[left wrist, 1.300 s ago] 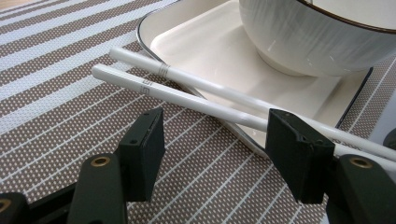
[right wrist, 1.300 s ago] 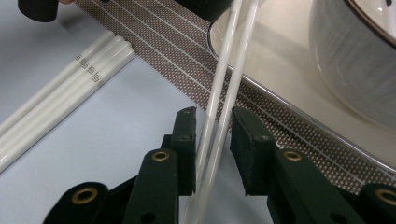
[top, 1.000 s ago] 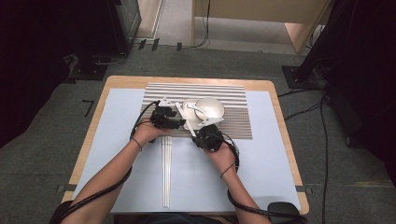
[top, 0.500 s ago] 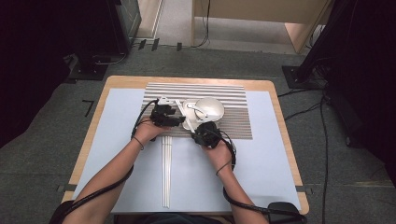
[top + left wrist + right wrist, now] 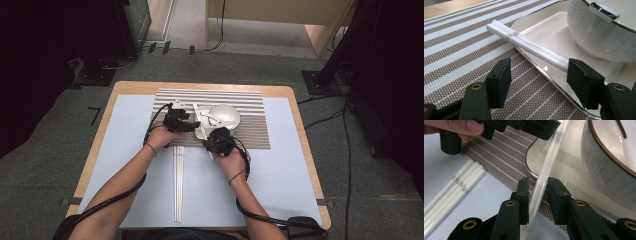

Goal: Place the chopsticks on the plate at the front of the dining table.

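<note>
Seen from above: a wooden surface (image 5: 295, 125) under a pale blue cover, with a brown-and-white striped placemat (image 5: 250, 135) across its far half. On the placemat, a white tray (image 5: 544, 32) with a shiny rim. In the tray, a white bowl (image 5: 599, 32) with a dark edge and a metal spoon (image 5: 604, 10) inside it.

Near the person, lying straight on the blue cover: spare white chopsticks (image 5: 177, 185), side by side, with their far ends at the placemat's edge.

Across the tray's near rim, just beside the bowl: one pair of white chopsticks (image 5: 529, 45), printed ends out over the placemat, other ends toward the right claw.

Left claw (image 5: 541, 77): jaws standing wide apart and gripping nothing, the pair's shaft running in against its right jaw.

Right claw (image 5: 537, 192): narrow, just eased a little wider, with that same pair between its pads and snug against both.
</note>
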